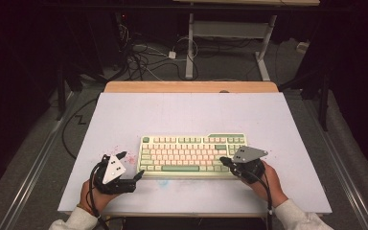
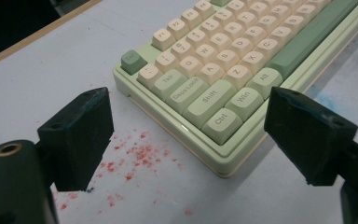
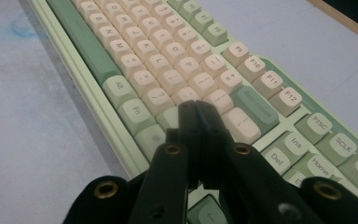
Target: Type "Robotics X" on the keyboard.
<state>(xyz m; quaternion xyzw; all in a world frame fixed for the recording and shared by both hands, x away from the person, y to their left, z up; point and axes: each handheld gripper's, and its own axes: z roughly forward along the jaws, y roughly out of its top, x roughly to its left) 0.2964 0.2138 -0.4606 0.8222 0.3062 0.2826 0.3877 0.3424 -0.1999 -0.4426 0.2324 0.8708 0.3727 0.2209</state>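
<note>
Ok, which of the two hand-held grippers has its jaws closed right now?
The right hand-held gripper: its jaws are pressed together over the keyboard at its right end. The left hand-held gripper is wide open at the Ctrl corner.

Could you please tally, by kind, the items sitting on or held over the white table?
Cream-and-green mechanical keyboard: 1
Black two-jaw grippers: 2, the left gripper open, the right gripper shut
Total: 3

Surface: white table top [image 1: 124, 120] with wooden far edge | lying on it: green-and-cream keyboard [image 1: 191, 153], sitting near the front, centred | marks: red specks [image 2: 140, 156] showing left of keyboard, faint blue smudge [image 1: 164, 182] in front.
</note>
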